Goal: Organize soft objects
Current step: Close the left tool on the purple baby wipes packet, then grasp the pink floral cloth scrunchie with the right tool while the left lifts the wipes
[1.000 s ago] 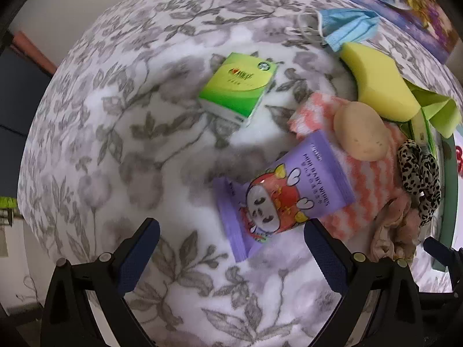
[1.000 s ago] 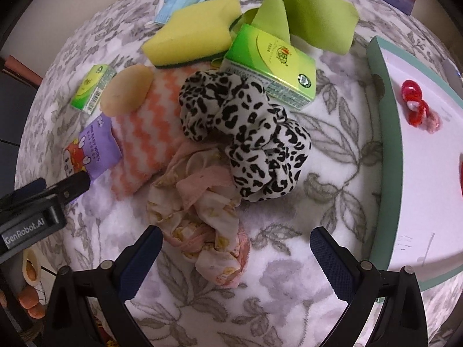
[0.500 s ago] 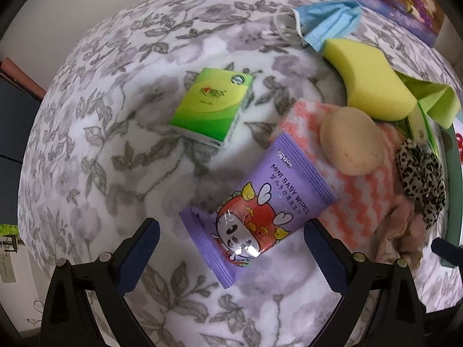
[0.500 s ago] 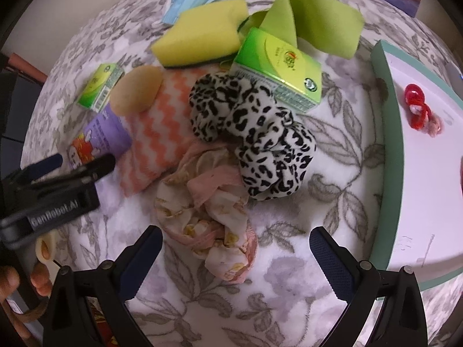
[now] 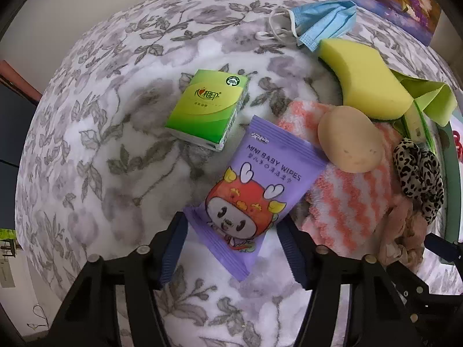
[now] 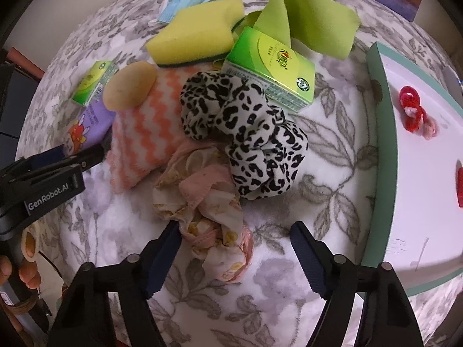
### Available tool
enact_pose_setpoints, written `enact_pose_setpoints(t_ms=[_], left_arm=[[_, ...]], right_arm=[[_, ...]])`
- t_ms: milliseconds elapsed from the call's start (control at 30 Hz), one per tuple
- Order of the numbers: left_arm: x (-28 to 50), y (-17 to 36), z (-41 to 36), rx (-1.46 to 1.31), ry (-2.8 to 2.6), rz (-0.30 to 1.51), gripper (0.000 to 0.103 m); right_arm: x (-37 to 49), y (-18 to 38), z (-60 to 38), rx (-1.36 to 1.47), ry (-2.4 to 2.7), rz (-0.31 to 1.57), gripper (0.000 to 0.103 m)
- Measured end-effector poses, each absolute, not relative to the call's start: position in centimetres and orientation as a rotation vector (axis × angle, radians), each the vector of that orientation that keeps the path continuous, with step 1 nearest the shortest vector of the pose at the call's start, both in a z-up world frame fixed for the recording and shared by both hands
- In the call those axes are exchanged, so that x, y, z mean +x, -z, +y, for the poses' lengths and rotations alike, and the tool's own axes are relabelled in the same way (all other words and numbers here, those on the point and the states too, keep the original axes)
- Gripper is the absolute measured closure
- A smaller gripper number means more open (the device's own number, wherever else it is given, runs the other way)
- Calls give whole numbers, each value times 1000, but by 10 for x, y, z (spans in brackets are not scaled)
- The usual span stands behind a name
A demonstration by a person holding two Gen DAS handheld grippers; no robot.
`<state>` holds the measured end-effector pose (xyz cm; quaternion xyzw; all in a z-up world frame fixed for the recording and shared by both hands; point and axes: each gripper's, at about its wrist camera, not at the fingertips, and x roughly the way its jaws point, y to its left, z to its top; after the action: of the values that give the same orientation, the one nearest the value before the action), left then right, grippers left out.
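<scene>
A purple baby wipes pack (image 5: 254,193) lies on the flowered cloth, its lower end between the fingers of my left gripper (image 5: 231,248), which is open around it. My right gripper (image 6: 234,254) is open, its fingers on either side of a pink floral scrunchie (image 6: 208,211). A leopard-print scrunchie (image 6: 246,133) lies just beyond it. An orange-striped cloth (image 5: 347,199) with a beige puff (image 5: 350,141) on it lies between the two. The left gripper also shows in the right wrist view (image 6: 58,170).
A small green tissue pack (image 5: 208,110), yellow sponge (image 5: 367,78), blue face mask (image 5: 321,23) and green cloth (image 6: 312,20) lie further back. A larger green tissue pack (image 6: 272,69) sits behind the scrunchies. A green-rimmed white tray (image 6: 385,144) with red hair ties (image 6: 413,112) stands at right.
Both grippers have moved forward and down. The left gripper's fingers have narrowed around the wipes pack's lower end. The right gripper's fingers have narrowed around the pink scrunchie.
</scene>
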<state>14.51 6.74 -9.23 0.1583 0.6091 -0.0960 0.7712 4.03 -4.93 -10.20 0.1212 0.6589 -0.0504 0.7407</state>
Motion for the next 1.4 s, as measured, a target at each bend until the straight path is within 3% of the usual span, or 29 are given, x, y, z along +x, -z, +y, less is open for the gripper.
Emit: enact_pose_setpoints(t_ms=[400, 700, 1400], left_arm=[[130, 79, 74, 304, 215, 1333, 48], [104, 63, 85, 280, 197, 1340, 49], [88, -56, 69, 158, 200, 1104, 49]], right_arm=[[25, 90, -75, 296, 125, 1413, 65], [15, 84, -88, 350, 116, 1402, 82], [-11, -34, -121, 532, 19, 1055, 83]])
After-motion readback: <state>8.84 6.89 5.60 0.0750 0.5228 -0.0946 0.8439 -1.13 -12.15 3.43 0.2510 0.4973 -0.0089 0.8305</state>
